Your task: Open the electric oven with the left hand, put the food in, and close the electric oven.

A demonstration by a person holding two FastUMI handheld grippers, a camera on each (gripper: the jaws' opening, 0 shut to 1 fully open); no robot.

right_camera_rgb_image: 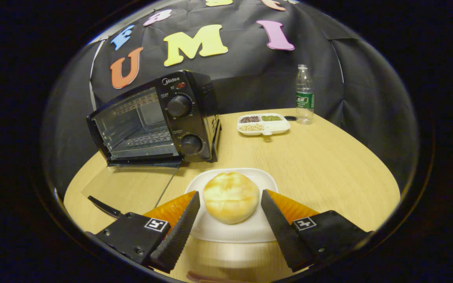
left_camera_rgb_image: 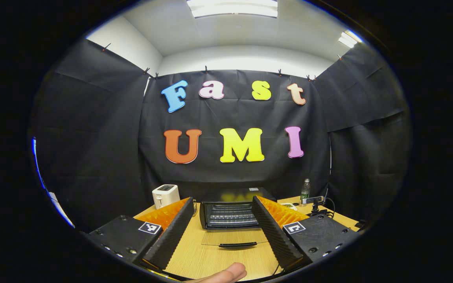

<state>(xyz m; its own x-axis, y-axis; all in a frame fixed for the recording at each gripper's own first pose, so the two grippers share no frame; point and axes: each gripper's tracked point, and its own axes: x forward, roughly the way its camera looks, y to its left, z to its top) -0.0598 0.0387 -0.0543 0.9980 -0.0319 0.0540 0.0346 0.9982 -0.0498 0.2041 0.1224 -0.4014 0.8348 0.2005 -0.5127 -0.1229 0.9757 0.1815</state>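
Already the oven (right_camera_rgb_image: 155,122) stood open, door (right_camera_rgb_image: 128,188) flat on the table (right_camera_rgb_image: 328,157).
Right gripper (right_camera_rgb_image: 229,214) was spread around the bun (right_camera_rgb_image: 231,196) on its plate (right_camera_rgb_image: 250,232), oven at ten o'clock; best to close gently, then lift level. Left gripper (left_camera_rgb_image: 222,232) gaped, empty.

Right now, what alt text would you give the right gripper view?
The open right gripper straddles a round bun on a white plate, not touching it. Behind on the wooden table stands a black oven with its door folded down, plus a snack tray and bottle.
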